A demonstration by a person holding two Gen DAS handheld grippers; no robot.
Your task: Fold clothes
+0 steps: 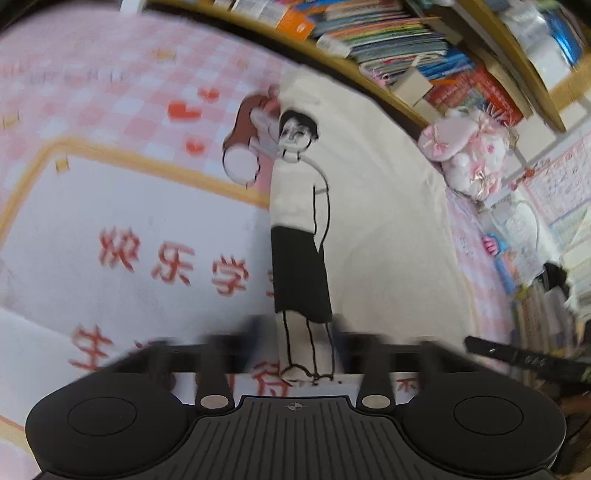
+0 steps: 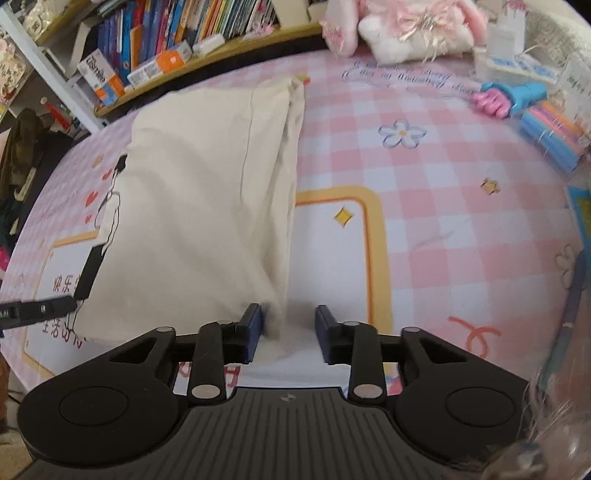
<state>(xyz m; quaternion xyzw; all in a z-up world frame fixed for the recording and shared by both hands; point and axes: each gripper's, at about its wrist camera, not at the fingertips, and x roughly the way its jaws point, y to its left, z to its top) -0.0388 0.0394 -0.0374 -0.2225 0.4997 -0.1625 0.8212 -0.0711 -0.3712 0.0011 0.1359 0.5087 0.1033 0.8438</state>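
A cream garment [image 1: 376,221] with a black line drawing of a person lies folded on the pink checked cloth; it also shows in the right wrist view [image 2: 207,206]. My left gripper [image 1: 299,343] is at the garment's near edge by the drawn feet, blurred, jaws apart with the cloth edge between them. My right gripper [image 2: 288,332] is open, its blue-padded fingers [image 2: 255,328] straddling the garment's near right corner. The left gripper's arm [image 2: 37,310] shows at the garment's left edge.
A shelf of books [image 2: 177,40] runs along the far side. A pink plush toy [image 2: 402,29], a pink and blue toy [image 2: 506,98] and pens [image 2: 554,140] lie at the far right. The checked cloth [image 2: 443,206] lies right of the garment.
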